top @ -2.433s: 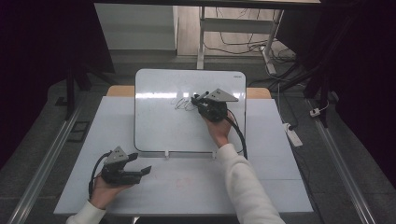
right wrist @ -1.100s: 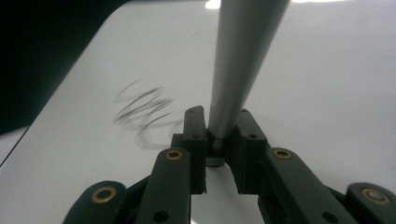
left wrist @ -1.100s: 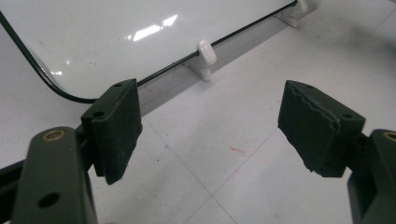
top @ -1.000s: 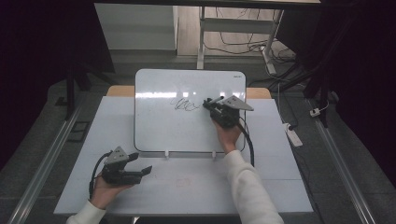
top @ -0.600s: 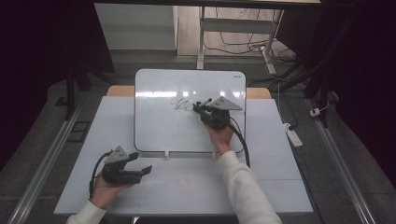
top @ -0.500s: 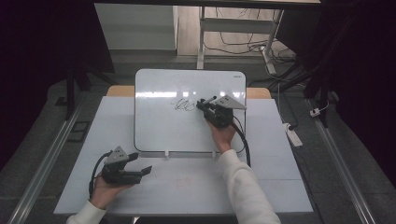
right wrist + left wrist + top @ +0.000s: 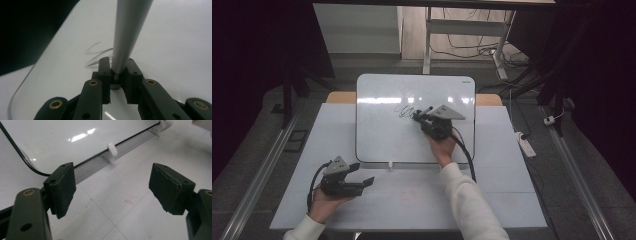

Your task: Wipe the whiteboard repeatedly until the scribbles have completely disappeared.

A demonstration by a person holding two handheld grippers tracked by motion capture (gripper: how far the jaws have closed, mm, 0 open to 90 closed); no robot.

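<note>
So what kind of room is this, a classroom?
More likely a lab or workshop: a whiteboard lies on a plain white table, loose cables trail across the floor, and a power strip sits nearby.

The whiteboard (image 7: 382, 130) was glossy white with a thin black rim and pale glare streaks, and a dark grey scribble (image 7: 404, 110) of looping lines marked it. The marker (image 7: 127, 32) was plain silver-grey. Both grippers, the left gripper (image 7: 362, 181) and the right gripper (image 7: 416, 116), were black with brass-coloured rivets and grey plates on top. The table (image 7: 502, 165) was white, crossed by faint grey seams, with a small red fleck (image 7: 128, 201). The sleeve (image 7: 472, 205) was white. The clip (image 7: 112, 149) was white.
</note>
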